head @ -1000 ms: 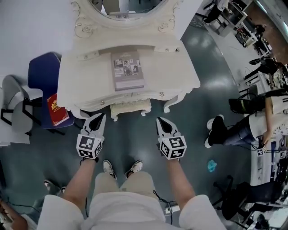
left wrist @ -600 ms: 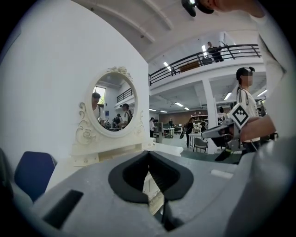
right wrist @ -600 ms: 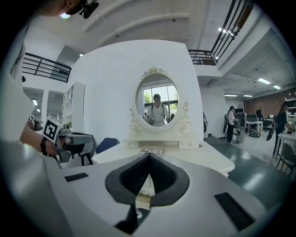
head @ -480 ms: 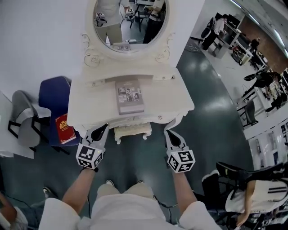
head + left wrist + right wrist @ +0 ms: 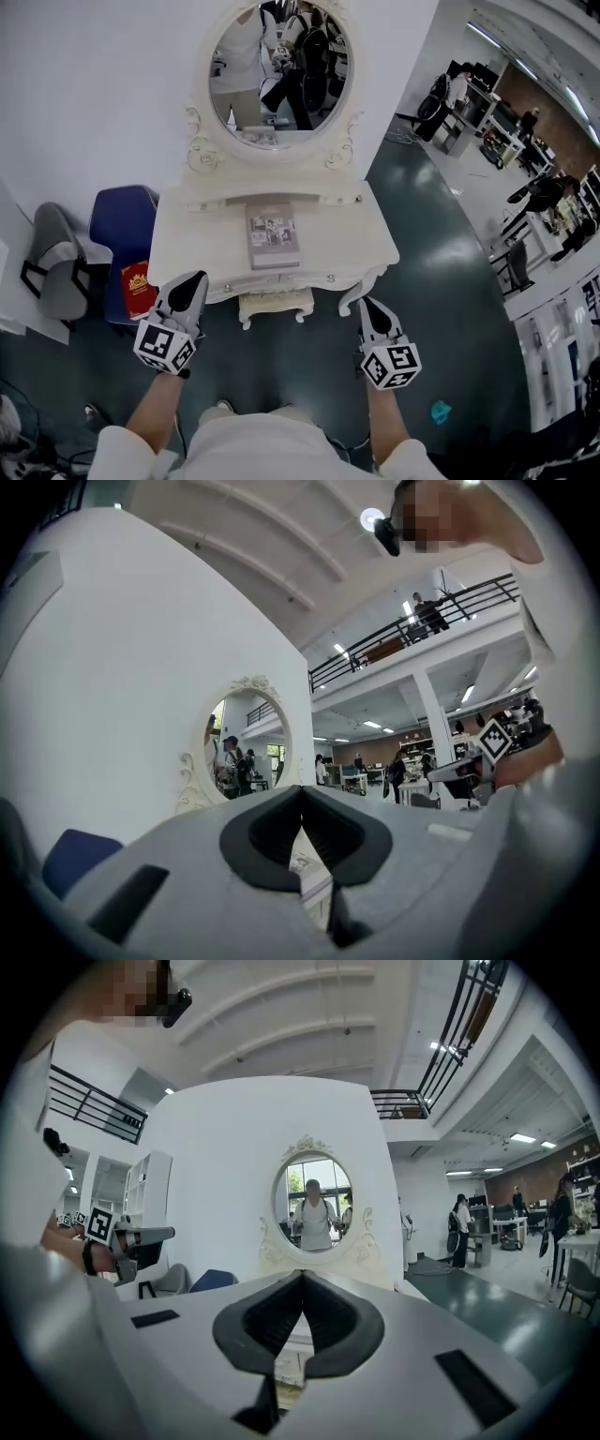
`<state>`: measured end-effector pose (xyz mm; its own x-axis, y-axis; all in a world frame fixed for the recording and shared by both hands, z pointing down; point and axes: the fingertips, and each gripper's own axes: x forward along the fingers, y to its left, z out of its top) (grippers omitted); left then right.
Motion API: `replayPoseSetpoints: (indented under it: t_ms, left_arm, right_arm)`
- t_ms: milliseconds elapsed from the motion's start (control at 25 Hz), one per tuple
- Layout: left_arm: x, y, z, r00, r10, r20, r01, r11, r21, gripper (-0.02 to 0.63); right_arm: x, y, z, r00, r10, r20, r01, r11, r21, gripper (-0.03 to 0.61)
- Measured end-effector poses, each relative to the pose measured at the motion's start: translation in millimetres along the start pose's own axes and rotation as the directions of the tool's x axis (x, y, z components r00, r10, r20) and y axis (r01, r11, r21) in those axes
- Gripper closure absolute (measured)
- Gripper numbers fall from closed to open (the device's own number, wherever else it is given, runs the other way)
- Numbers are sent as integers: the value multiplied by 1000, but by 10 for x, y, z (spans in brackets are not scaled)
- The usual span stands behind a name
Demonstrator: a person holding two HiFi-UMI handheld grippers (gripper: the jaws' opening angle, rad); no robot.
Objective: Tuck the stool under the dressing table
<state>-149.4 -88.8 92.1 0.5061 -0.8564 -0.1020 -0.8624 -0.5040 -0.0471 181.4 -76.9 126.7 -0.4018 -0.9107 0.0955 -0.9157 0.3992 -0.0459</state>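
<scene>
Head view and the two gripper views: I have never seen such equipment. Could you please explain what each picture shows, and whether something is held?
There is no robot here. A person holds a hand tool with two jaws, called a gripper, in each hand. The head view comes from a camera on the person's head that looks down on the left gripper and the right gripper. The other two pictures come from cameras that ride on each gripper and look along its grey jaws.

Ahead stands a cream dressing table with an oval mirror, and a booklet lies on its top. The stool sits mostly under the table. Beside the table, a blue chair carries a red book.

Both grippers are shut and hold nothing.
</scene>
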Motion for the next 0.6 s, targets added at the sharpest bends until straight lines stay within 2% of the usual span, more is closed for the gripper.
replayPoseSetpoints:
  t_ms: [160, 400, 600]
  left_arm:
    - [-200, 32, 282, 998, 36, 48, -36, 999, -6, 598]
    - [-539, 101, 496, 993, 87, 77, -90, 995, 44, 598]
    - [-832, 174, 517, 986, 150, 76, -151, 989, 9, 598]
  right_arm:
    - [-174, 11, 240, 999, -18, 45, 19, 1000, -24, 577]
    - [-438, 26, 423, 995, -34, 89, 35, 999, -3, 577]
    - [-784, -55, 462, 991, -103, 90, 102, 995, 17, 577]
